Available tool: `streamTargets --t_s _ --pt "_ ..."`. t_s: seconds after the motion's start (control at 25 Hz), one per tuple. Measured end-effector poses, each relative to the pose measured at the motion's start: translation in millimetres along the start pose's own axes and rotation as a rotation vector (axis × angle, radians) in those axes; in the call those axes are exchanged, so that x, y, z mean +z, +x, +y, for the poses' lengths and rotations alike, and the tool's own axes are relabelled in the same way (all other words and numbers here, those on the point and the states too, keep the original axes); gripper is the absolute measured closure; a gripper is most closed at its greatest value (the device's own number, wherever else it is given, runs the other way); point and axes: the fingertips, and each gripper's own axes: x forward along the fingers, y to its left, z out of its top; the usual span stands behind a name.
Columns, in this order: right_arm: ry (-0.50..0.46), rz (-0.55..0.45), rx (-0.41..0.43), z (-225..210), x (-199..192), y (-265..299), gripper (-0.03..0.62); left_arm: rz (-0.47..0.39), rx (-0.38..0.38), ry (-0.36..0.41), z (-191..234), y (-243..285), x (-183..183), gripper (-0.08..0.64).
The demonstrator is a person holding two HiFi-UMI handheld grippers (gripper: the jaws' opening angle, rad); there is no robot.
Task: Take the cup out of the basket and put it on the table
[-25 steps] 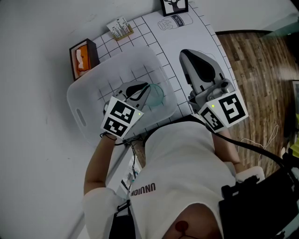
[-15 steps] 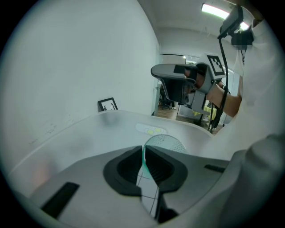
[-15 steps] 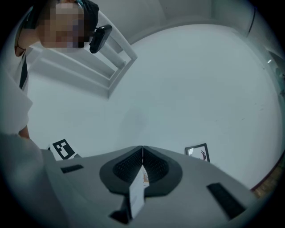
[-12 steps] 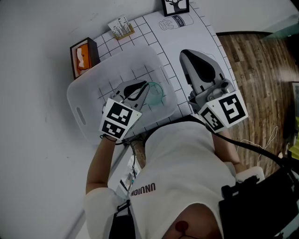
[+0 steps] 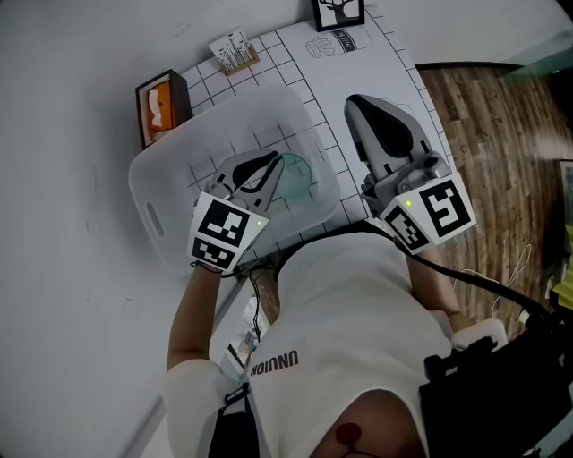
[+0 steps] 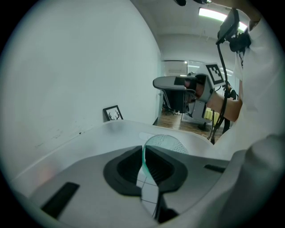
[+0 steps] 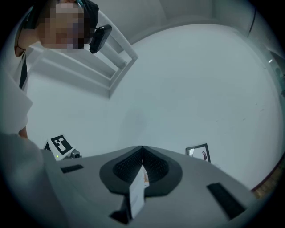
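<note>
Head view: the gridded table [image 5: 376, 63] lies beneath both hand-held grippers. The pale plastic basket [image 5: 152, 192] surrounds the left hand-held gripper [image 5: 274, 168], which reaches down inside it. The right hand-held gripper [image 5: 358, 107] hangs over the table just right of the basket, jaws pressed together on nothing. The left one's jaws pinch the thin wall of the clear, green-rimmed cup [image 5: 302, 182], which sits just ahead of its tips, inside the basket. An orange box [image 5: 161, 106] stands farther ahead, outside the basket.

An orange box [image 5: 161, 106], a card stand [image 5: 233, 52] and a framed picture [image 5: 337, 11] sit apart.
</note>
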Motion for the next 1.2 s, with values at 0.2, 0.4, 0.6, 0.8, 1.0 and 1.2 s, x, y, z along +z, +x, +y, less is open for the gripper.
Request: streamTargets --t_s 0.2,0.4,0.6,0.8,1.0,1.2 --pt "-0.001 0.002 0.006 1.9 -0.3 0.9 0.572 -0.013 0.014 0.007 0.6 -2.2 3.5 0.526" --pt "-0.002 0.001 0.008 3.6 -0.7 -0.7 0.572 -0.045 0.049 0.013 2.9 -7.8 8.9 0.526" --pt "-0.003 0.001 0.008 4.9 -0.4 -1.5 0.572 -0.084 0.077 -0.003 6.7 -13.2 15.5 0.526" --pt "-0.003 -0.001 0.008 5.9 -0.5 -2.8 0.572 -0.107 0.098 -0.010 8.6 -17.4 19.1 0.526" --pt "-0.006 -0.002 0.007 7.7 -0.8 -3.3 0.572 -0.129 0.116 -0.017 11.6 -22.8 21.1 0.528" --pt "-0.007 0.000 0.011 8.4 -0.7 -2.5 0.572 -0.150 0.129 -0.022 13.8 -26.6 25.0 0.528"
